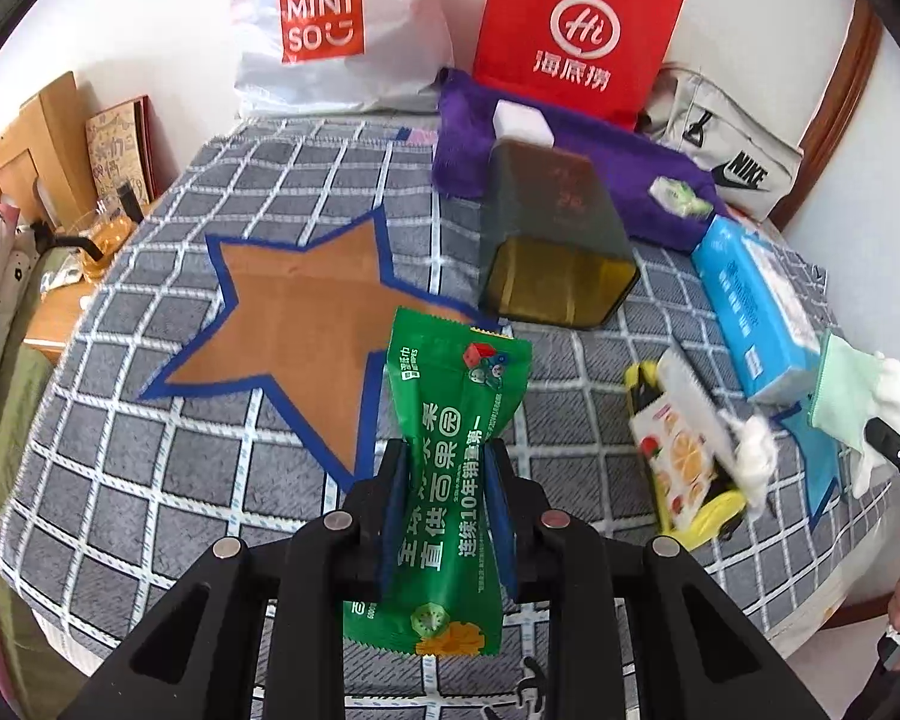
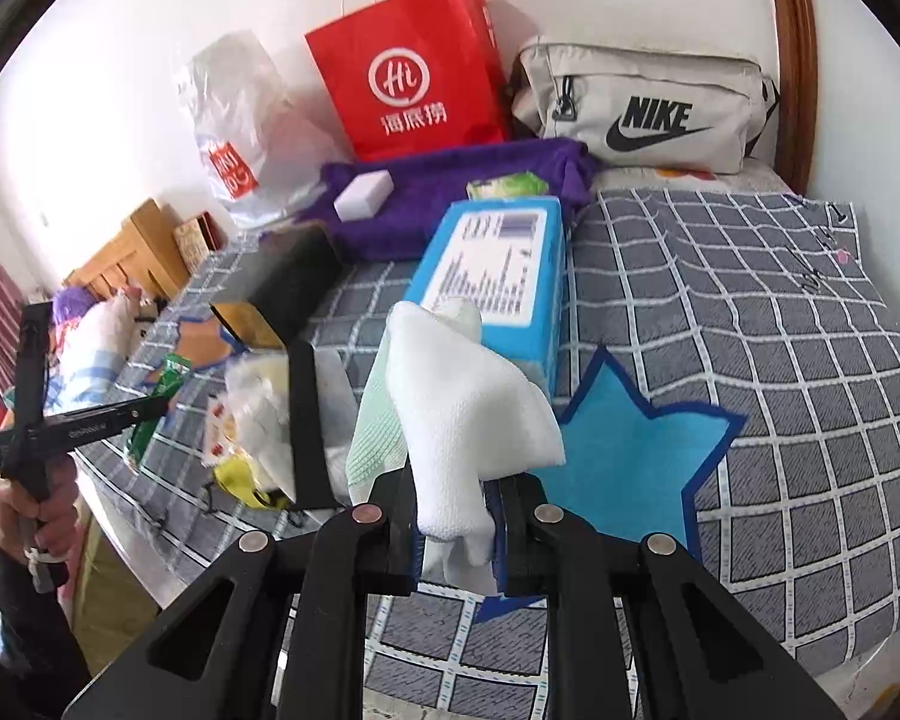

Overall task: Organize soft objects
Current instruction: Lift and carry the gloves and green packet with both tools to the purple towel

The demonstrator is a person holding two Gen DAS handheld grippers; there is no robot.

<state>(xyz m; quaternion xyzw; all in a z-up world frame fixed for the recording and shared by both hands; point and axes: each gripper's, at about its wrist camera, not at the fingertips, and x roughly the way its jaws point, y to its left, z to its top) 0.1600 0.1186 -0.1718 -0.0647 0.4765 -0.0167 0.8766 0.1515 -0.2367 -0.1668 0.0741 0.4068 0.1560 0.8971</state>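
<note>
Left wrist: left gripper (image 1: 447, 516) pinches green packet (image 1: 456, 450); right wrist: right gripper (image 2: 456, 531) pinches white cloth (image 2: 468, 408) above bed (image 2: 750, 312).

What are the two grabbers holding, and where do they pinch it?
The left gripper pinches the green snack packet across its middle. The right gripper pinches the white cloth near its lower end.

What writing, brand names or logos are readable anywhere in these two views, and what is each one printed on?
"MINISO": white plastic bag
"Hi" and "海底捞": red paper bag
"NIKE": grey pouch
"直供百果", "10年": green snack packet in the left gripper
Blue box label: too small to read
</note>
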